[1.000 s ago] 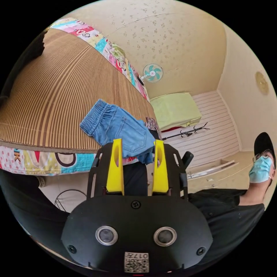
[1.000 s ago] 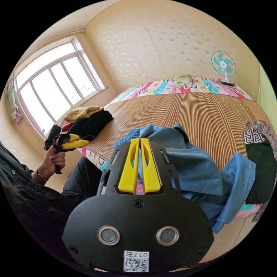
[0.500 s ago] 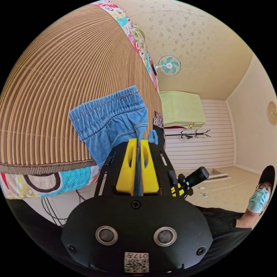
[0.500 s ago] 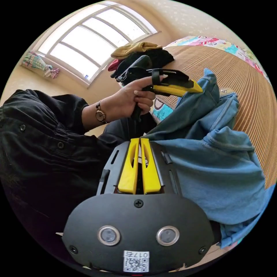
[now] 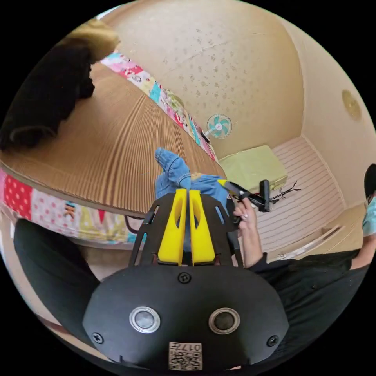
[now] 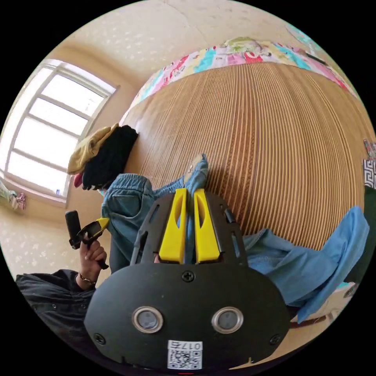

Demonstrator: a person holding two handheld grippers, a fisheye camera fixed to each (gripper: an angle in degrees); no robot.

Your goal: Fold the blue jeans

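Both tongs are now clamped on the jeans (image 6: 129, 203), a strip of denim pinched between each pair of yellow jaws. A second ago the left tongs (image 5: 186, 192) stood apart, short of the cloth, while the right tongs (image 6: 189, 192) were together at it; half a second ago the left had closed on the denim. So the grab is done, and I judge the step in hand is stretching the jeans out between the two grips so they can be laid flat on the bed (image 6: 274, 137).

In the right gripper view the waistband bunches to the left of the right tongs, with the left tongs (image 6: 96, 229) beyond it in a hand. A leg (image 6: 313, 262) trails away to the right and hangs over the bed's edge. In the left gripper view the denim (image 5: 174, 172) rises in a crumpled peak just past the jaws, with the right tongs (image 5: 235, 190) close beside it. Half a second ago that waistband lay spread out; now it is gathered.
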